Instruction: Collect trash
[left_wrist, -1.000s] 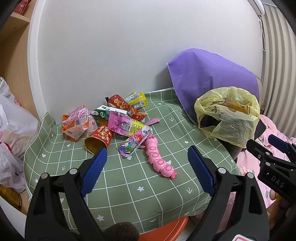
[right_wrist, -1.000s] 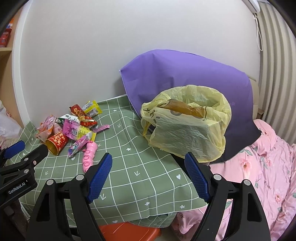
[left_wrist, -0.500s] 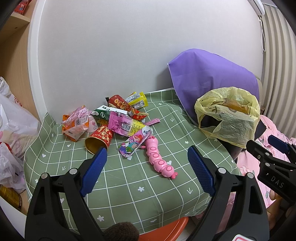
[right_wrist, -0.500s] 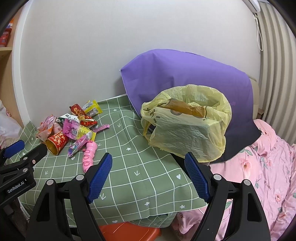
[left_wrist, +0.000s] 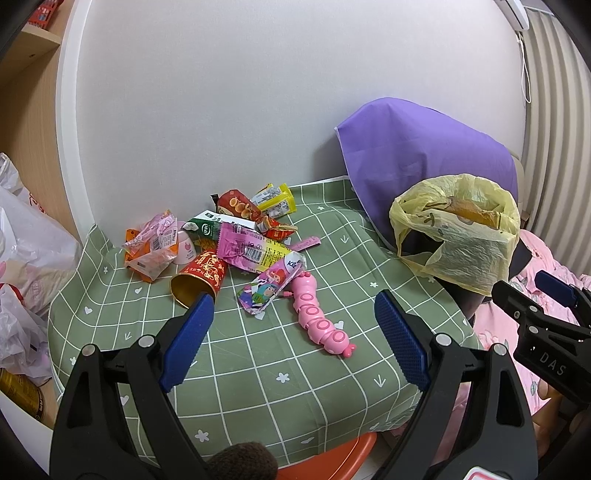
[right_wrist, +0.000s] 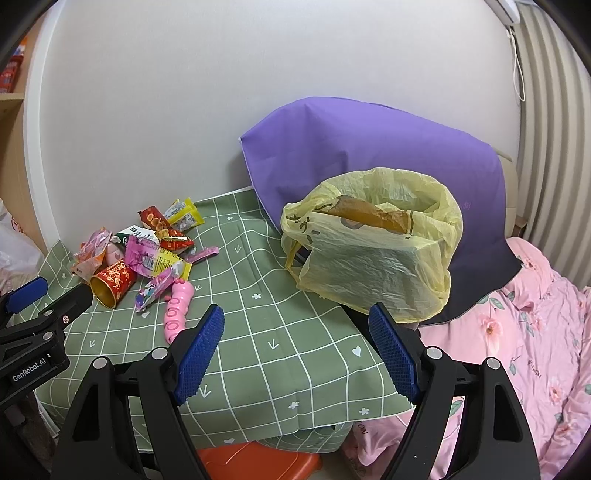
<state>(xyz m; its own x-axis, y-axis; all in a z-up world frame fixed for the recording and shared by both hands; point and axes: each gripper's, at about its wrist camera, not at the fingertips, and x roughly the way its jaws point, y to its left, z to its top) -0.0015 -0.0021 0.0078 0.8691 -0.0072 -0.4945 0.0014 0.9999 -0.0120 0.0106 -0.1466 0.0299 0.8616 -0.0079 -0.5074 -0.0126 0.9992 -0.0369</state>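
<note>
A heap of snack wrappers (left_wrist: 243, 243) lies at the back left of the green checked tablecloth (left_wrist: 295, 373), with a tipped red paper cup (left_wrist: 199, 275) and a pink caterpillar toy (left_wrist: 317, 317) beside it. An open yellow plastic bag (left_wrist: 458, 232) stands at the table's right edge, also in the right wrist view (right_wrist: 373, 251). My left gripper (left_wrist: 293, 339) is open and empty, above the table's front. My right gripper (right_wrist: 295, 347) is open and empty, in front of the yellow bag. The wrappers (right_wrist: 147, 247) show left in the right wrist view.
A purple cloth (right_wrist: 369, 155) covers something behind the bag. A pink floral blanket (right_wrist: 524, 332) lies to the right. White plastic bags (left_wrist: 26, 266) sit left of the table. An orange stool (right_wrist: 255, 461) shows below the table's front edge. A white wall stands behind.
</note>
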